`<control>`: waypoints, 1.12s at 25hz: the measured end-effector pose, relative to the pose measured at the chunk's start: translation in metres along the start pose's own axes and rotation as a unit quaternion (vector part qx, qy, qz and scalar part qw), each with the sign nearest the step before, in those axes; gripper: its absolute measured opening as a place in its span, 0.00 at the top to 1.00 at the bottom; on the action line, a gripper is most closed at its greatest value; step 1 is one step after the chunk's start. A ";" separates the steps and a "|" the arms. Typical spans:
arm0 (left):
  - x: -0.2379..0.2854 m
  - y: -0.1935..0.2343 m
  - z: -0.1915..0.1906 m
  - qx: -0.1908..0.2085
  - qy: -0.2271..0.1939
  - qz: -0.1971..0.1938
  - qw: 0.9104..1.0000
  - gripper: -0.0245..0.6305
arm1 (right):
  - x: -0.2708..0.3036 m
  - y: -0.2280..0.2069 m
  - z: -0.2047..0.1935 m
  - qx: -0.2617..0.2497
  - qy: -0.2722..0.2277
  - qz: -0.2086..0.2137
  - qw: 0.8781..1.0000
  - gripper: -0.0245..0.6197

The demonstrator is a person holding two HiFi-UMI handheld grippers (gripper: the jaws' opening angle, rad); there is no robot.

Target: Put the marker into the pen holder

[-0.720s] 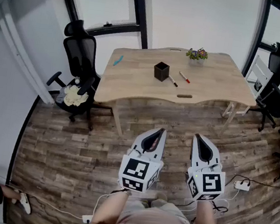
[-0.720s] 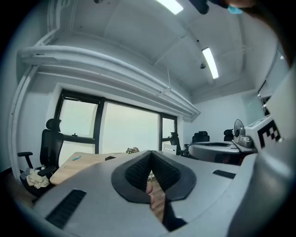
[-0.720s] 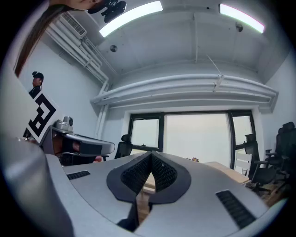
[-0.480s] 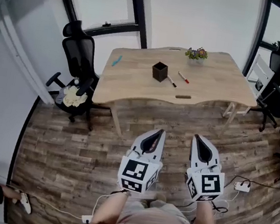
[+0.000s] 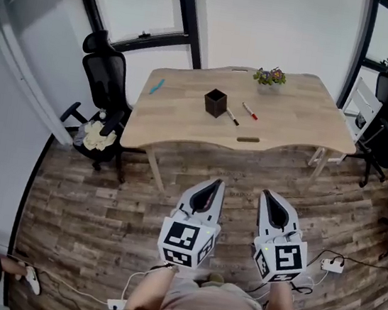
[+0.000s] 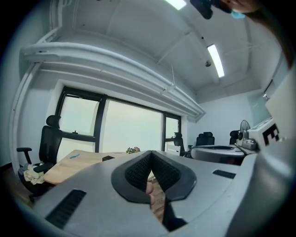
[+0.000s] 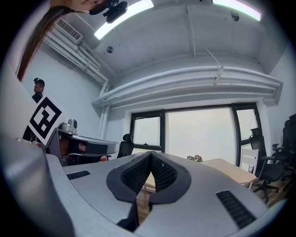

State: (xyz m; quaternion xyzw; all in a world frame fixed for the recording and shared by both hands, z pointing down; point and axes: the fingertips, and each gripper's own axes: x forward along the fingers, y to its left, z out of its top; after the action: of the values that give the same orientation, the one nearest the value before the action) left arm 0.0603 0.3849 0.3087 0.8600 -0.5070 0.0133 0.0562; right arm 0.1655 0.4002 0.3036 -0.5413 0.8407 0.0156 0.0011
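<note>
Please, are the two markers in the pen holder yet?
Out: black marker and red marker lie on the table beside the pen holder.

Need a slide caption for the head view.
Left gripper and right gripper, both shut, above the floor, short of the table with pen holder, black marker, red marker.

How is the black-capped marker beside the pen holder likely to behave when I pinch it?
The black-capped marker looks like a thin round stick lying flat on the wooden table, so it will probably roll if nudged sideways. It seems rigid and light. It lies close to the pen holder, which might get bumped.
</note>
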 end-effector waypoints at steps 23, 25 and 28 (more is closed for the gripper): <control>0.071 0.020 -0.008 0.002 0.022 0.015 1.000 0.96 | 0.066 -0.052 -0.026 0.020 0.004 0.004 1.000 0.96; 0.081 0.028 -0.009 0.003 0.022 0.010 1.000 0.96 | 0.077 -0.053 -0.029 0.025 0.007 0.006 1.000 0.96; 0.097 0.041 -0.009 0.003 0.023 0.004 1.000 0.96 | 0.096 -0.056 -0.032 0.024 0.015 0.003 1.000 0.96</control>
State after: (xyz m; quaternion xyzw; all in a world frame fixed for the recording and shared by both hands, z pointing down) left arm 0.0721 0.2822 0.3283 0.8577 -0.5088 0.0350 0.0656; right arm 0.1771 0.2888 0.3328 -0.5389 0.8423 -0.0126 0.0014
